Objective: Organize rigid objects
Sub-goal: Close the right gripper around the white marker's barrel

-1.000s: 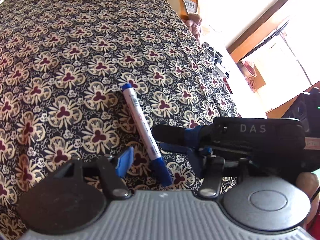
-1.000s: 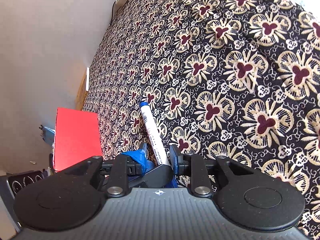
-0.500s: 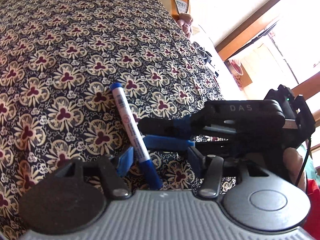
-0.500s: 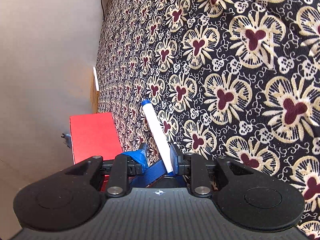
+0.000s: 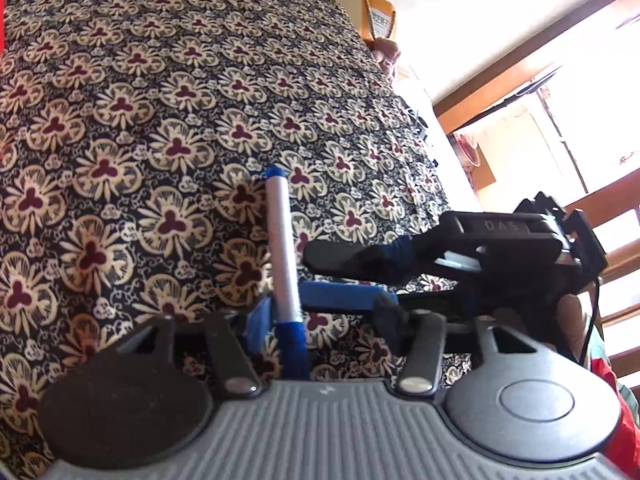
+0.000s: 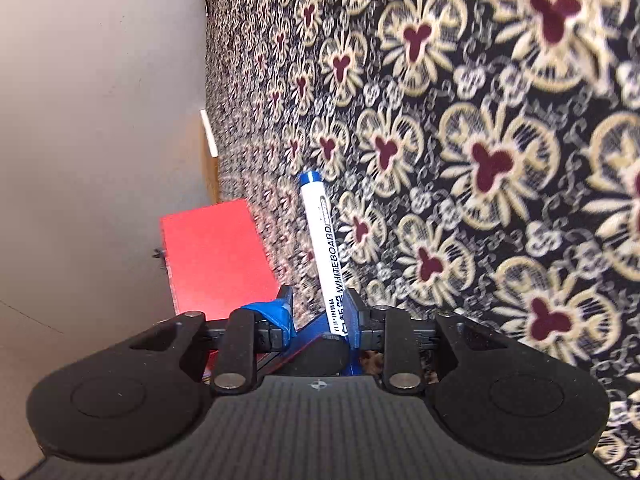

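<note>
Left gripper (image 5: pixel 320 316): jaws spread wide. The whiteboard marker (image 5: pixel 282 240) stands tilted between them, blue cap near, touching only my left finger, above the patterned cloth (image 5: pixel 120 120). Left view also shows the hand (image 5: pixel 570 318) at right. Right gripper (image 6: pixel 318 312): marker against the right finger, gap on its other side, so I can't tell if it's clamped. Only the right view shows the "WHITEBOARD" print and the red box (image 6: pixel 216 260) at left.

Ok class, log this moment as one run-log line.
whiteboard marker: between both grippers' fingers | left gripper: open | right gripper: grip unclear | surface: floral cloth
</note>
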